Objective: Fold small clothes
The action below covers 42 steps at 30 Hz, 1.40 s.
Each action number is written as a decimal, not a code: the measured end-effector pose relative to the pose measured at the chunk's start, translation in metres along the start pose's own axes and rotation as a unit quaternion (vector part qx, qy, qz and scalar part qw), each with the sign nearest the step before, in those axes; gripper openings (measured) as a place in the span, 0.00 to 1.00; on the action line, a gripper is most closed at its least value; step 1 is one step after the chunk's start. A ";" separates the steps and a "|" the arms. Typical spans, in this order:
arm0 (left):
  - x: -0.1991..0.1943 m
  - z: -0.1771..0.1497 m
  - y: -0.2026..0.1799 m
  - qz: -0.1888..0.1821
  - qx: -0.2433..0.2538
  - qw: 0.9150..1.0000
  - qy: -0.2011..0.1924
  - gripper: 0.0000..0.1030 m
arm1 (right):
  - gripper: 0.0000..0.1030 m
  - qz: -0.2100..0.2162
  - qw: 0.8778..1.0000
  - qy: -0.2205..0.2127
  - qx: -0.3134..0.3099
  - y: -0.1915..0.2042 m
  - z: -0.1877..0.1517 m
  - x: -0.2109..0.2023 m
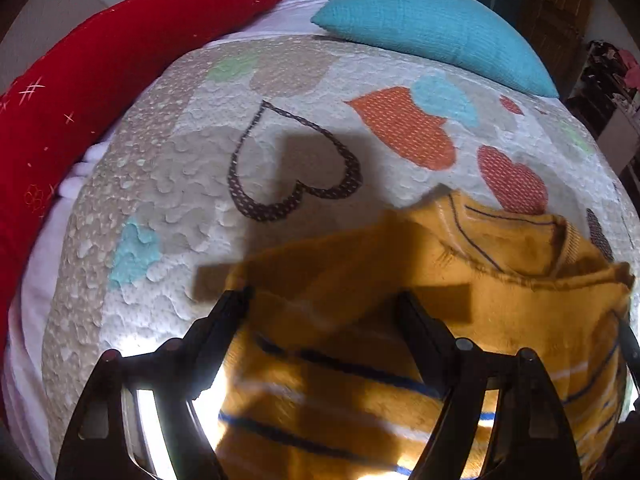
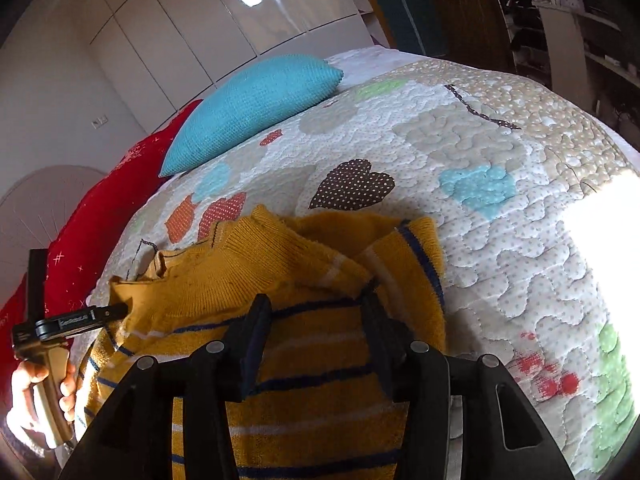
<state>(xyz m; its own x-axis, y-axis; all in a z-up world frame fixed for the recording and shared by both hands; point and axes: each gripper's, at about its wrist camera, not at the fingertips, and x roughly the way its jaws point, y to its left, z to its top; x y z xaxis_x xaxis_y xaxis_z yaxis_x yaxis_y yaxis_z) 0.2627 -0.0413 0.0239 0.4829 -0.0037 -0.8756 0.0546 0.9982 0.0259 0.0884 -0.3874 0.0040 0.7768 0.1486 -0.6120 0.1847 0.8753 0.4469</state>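
Note:
A small mustard-yellow knit sweater (image 1: 460,280) with blue and white stripes lies partly folded on the quilted bed cover; it also shows in the right wrist view (image 2: 248,280). My left gripper (image 1: 326,296) is open, its fingers spread wide over the sweater's left edge, with fabric between them. My right gripper (image 2: 316,304) is open, its fingers standing over the striped body, close to a folded sleeve (image 2: 404,252). The left gripper also shows in the right wrist view (image 2: 80,320), held by a hand at the sweater's far edge.
The quilt (image 1: 200,160) with heart patches covers the bed. A teal pillow (image 1: 436,28) and a long red cushion (image 1: 100,68) lie at the head. White wardrobe doors (image 2: 200,20) stand behind. Cluttered shelves (image 2: 560,20) stand at the right.

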 end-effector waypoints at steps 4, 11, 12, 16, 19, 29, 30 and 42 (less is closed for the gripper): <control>0.013 0.012 0.032 -0.033 -0.060 0.997 0.025 0.77 | 0.52 0.033 0.999 -0.003 0.021 -0.008 0.000 0.000; -0.028 -0.017 0.057 -0.078 -0.096 0.992 0.009 0.77 | 0.54 0.051 0.998 -0.007 0.032 -0.011 -0.002 -0.002; -0.038 -0.025 0.060 -0.077 -0.094 0.993 0.004 0.77 | 0.54 0.053 0.998 -0.008 0.034 -0.011 -0.003 -0.003; -0.073 -0.067 0.070 -0.085 -0.079 0.993 -0.005 0.77 | 0.54 0.060 0.997 -0.009 0.044 -0.015 -0.004 -0.003; -0.082 -0.102 0.074 -0.098 -0.070 0.993 0.000 0.80 | 0.54 0.063 0.997 -0.009 0.048 -0.016 -0.004 -0.004; -0.084 -0.143 0.093 -0.025 -0.061 0.998 0.000 0.54 | 0.61 -0.028 0.998 0.039 -0.028 0.013 -0.006 -0.052; -0.086 -0.144 0.101 -0.023 -0.070 0.997 -0.001 0.54 | 0.62 -0.035 0.998 0.034 -0.034 0.013 -0.011 -0.063; -0.172 -0.218 0.082 -0.017 -0.085 0.991 -0.098 0.75 | 0.66 -0.037 0.998 0.006 -0.045 0.017 -0.086 -0.135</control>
<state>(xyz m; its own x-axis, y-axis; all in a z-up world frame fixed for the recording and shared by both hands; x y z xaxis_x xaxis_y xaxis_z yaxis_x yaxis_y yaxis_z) -0.0066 0.0546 0.0719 0.6441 -0.0316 -0.7643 -0.0670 0.9930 -0.0975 -0.0646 -0.3534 0.0379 0.7560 0.0858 -0.6489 0.1870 0.9217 0.3397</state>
